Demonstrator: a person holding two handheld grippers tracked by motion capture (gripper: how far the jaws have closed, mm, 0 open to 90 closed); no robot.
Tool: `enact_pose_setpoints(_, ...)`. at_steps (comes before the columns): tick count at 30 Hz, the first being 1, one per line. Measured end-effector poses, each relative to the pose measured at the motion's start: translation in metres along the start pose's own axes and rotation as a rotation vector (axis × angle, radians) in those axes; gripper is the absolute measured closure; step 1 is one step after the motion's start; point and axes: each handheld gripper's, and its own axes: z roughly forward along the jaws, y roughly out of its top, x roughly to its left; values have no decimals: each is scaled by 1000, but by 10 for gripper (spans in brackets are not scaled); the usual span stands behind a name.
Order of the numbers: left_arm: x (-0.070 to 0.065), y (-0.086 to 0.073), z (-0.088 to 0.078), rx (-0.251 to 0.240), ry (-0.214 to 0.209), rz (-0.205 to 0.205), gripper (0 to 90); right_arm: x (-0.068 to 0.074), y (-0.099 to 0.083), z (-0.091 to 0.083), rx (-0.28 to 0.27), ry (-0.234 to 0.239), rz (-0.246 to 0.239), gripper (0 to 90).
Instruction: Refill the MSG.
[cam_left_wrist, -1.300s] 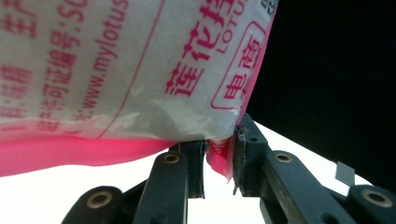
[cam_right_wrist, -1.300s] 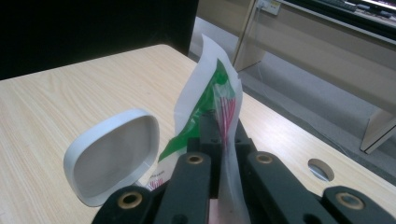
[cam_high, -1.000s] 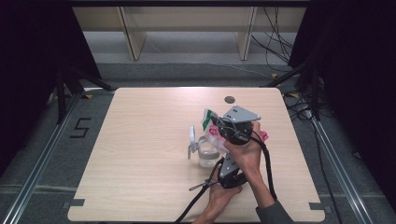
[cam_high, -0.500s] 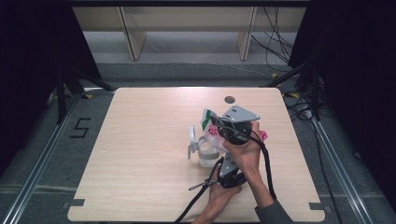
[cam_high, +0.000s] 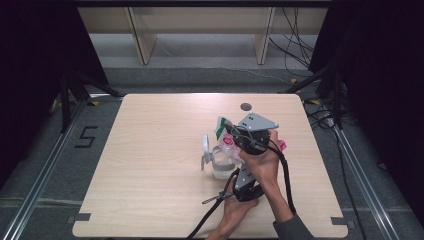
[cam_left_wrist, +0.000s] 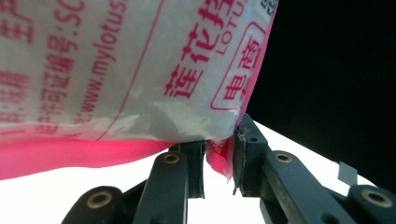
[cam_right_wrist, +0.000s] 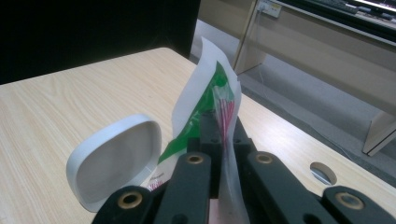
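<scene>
Pale wood-grain table, centre frame: we see the printed plastic bag over a clear container, mostly hidden by hands. Left gripper pinches its pink corner; right gripper clamps the crinkled top edge. White oval lid is hinged open.

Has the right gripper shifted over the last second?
No. The right gripper sits at the same spot below the table hole, shut on the packet.
</scene>
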Motion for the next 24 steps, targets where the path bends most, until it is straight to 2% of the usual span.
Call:
enact_pose_setpoints(5, 0, 0, 0, 1, 5, 0, 760, 0, 0, 0, -6, 2, -12, 900)
enact_pose_setpoints(6, 0, 0, 0, -1, 6, 2, 760, 0, 0, 0, -1, 3, 3, 900)
enact_pose_setpoints(9, -1, 0, 1, -11, 9, -1, 760, -2, 1, -1, -22, -12, -40, 900)
enact_pose_setpoints(12, -1, 1, 0, -7, 7, -1, 760, 0, 1, -1, -4, 4, 8, 900)
enact_pose_setpoints(17, -1, 2, 0, -12, 22, -3, 761, 2, 2, -1, -5, 2, 18, 900)
enact_pose_setpoints(18, -1, 2, 1, -14, 12, -6, 761, 2, 2, -1, -7, 1, 17, 900)
enact_pose_setpoints(19, 0, 2, 1, -15, 15, -6, 761, 0, 3, 1, -28, -15, -24, 900)
enact_pose_setpoints(20, 0, 2, 1, -14, 17, -7, 761, 0, 3, 1, -28, -7, -33, 900)
enact_pose_setpoints(21, 0, 2, 1, -14, 14, -8, 761, 1, 3, 1, -13, 4, -13, 900)
enact_pose_setpoints(24, 0, 2, 0, -16, 24, -8, 760, 0, 3, 1, -21, -12, -22, 900)
